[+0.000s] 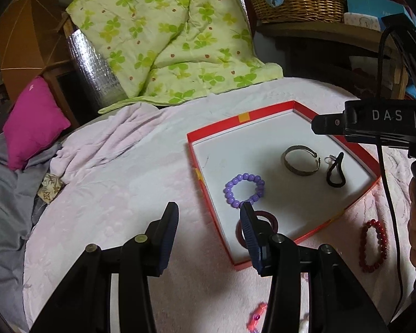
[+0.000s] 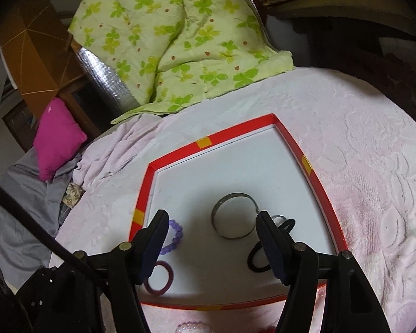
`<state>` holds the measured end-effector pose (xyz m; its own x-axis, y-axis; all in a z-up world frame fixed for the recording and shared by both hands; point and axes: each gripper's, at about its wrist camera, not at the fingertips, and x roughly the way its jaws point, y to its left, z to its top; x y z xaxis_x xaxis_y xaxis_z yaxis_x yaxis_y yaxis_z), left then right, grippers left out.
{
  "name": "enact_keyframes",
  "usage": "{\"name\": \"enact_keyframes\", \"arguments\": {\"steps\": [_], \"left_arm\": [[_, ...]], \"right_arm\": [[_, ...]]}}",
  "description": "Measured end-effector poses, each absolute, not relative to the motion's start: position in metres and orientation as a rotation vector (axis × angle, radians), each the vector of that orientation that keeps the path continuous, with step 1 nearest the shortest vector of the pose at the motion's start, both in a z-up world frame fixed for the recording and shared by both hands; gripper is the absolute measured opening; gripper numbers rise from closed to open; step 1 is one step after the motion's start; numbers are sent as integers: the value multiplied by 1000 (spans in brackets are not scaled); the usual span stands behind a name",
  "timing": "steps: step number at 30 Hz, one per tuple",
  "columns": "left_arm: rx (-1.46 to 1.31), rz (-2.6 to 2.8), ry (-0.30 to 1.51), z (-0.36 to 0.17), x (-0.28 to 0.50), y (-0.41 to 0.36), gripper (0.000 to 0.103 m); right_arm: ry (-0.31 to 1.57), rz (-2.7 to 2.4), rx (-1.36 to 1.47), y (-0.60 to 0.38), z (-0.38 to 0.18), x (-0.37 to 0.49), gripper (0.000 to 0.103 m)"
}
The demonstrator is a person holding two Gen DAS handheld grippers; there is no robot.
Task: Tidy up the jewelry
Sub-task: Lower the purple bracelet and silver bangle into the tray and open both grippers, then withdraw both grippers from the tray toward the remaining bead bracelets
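Jewelry lies in a red box [image 1: 192,149] with a white floor, on a pink bed cover [image 1: 124,188]. The left claw [image 1: 209,216] is open with nothing in it, above the box's near edge. Its right finger hides part of a dark red ring [image 1: 273,220]. Just past it sits a purple bead bracelet [image 1: 244,191]. The right claw [image 2: 209,222] is open and empty too, over a metal bangle [image 2: 233,216] and a black hair tie [image 2: 256,260]. A red bead bracelet [image 1: 373,245] lies outside the box. A green quilt [image 1: 166,36] is behind.

Maroon ring [image 1: 267,223] partly behind tool finger [image 1: 249,233]
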<state>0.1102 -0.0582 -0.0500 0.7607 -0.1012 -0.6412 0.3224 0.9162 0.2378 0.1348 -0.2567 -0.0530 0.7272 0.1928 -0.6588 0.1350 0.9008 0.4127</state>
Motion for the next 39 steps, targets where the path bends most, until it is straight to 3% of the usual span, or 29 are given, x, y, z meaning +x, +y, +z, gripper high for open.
{"name": "enact_keyframes", "arguments": {"steps": [19,23,39], "left_arm": [[346,-237,636,-35,80,-46,48],[345,-234,640,-37,75,-42,53],[240,-245,847,-83,56,11,55]], "right_arm": [[728,62,442,-240,-36,120,69],[725,69,441,-241,-35,113,69],[763,93,586,-308,-63,33,68]]}}
